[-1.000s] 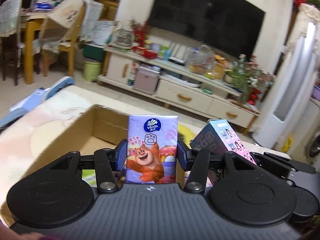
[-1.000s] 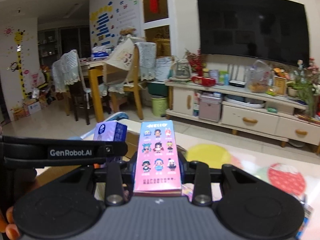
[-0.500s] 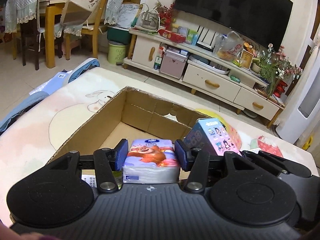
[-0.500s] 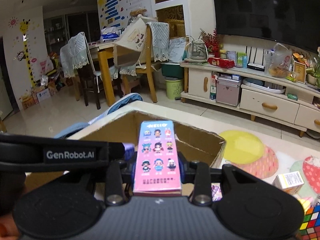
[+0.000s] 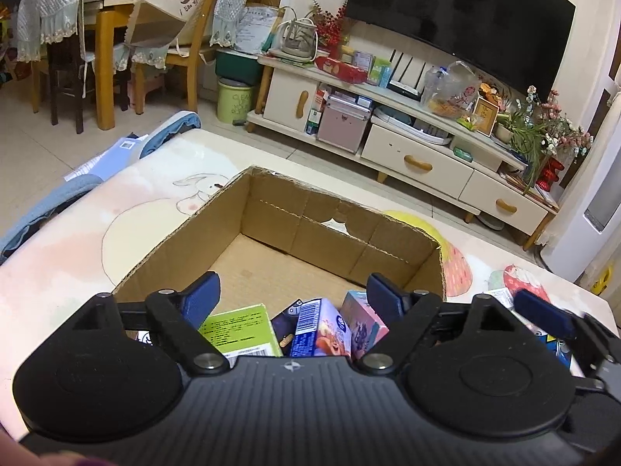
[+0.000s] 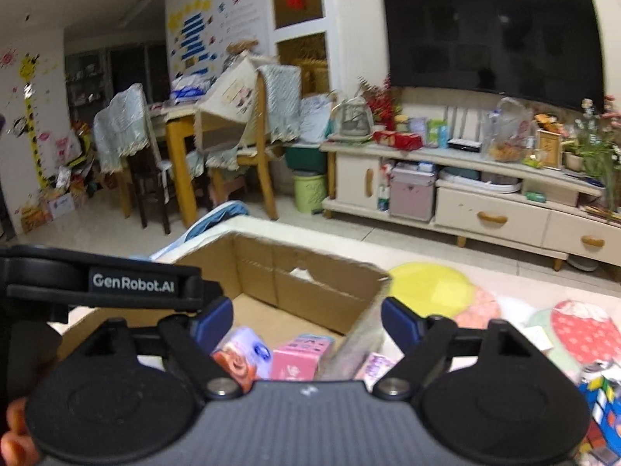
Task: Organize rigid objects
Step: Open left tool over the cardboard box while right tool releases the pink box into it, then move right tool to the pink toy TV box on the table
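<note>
An open cardboard box (image 5: 271, 209) stands on the table; it also shows in the right wrist view (image 6: 310, 272). My left gripper (image 5: 293, 291) is open and empty above the box's near end. Below it lie the purple tissue pack (image 5: 322, 330), a pink box (image 5: 365, 322) and a green box (image 5: 240, 326). My right gripper (image 6: 306, 318) is open and empty above the same box. The tissue pack (image 6: 240, 357) and the pink figure box (image 6: 300, 355) lie inside, below it.
A Rubik's cube (image 6: 599, 400) and a small white carton (image 6: 537, 336) lie on the table right of the box. The table's patterned cloth (image 5: 155, 209) surrounds the box. A TV cabinet (image 5: 407, 147) and dining chairs stand beyond the table.
Both grippers opened. The tissue pack left my left gripper and the pink figure box left my right gripper; both now lie in the cardboard box.
</note>
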The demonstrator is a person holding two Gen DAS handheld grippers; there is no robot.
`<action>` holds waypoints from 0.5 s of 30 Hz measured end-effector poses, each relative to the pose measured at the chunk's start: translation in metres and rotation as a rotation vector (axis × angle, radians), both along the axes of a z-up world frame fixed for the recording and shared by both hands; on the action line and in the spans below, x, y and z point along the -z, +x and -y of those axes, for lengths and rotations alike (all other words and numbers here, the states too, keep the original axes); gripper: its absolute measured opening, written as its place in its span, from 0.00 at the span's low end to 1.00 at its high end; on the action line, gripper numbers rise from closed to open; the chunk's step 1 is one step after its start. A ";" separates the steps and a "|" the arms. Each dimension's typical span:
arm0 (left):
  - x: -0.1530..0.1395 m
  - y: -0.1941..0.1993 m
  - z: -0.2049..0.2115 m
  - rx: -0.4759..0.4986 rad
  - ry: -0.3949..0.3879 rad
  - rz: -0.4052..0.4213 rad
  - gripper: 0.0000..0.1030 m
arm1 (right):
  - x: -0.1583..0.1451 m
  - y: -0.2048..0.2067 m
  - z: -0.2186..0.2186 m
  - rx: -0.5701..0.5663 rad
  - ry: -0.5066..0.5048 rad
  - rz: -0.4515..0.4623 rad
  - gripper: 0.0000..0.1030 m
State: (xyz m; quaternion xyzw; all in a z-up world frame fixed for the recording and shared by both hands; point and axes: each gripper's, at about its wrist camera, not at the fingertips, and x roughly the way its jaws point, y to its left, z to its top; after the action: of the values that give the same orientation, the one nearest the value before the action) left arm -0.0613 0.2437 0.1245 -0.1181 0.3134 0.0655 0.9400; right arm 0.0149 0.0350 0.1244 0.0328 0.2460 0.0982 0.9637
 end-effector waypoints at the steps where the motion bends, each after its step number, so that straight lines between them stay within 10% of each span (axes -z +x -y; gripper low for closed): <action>1: 0.000 0.000 0.001 0.001 0.000 -0.001 1.00 | -0.001 -0.005 0.004 0.018 0.007 0.008 0.90; 15: 0.004 -0.002 0.015 0.088 0.044 0.007 1.00 | 0.013 -0.048 0.023 0.103 -0.040 0.036 0.93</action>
State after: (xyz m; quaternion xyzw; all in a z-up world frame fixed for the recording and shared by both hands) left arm -0.0633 0.2287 0.1205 -0.0838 0.3133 0.0303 0.9455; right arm -0.0328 0.0119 0.1117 0.0244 0.2286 0.0438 0.9722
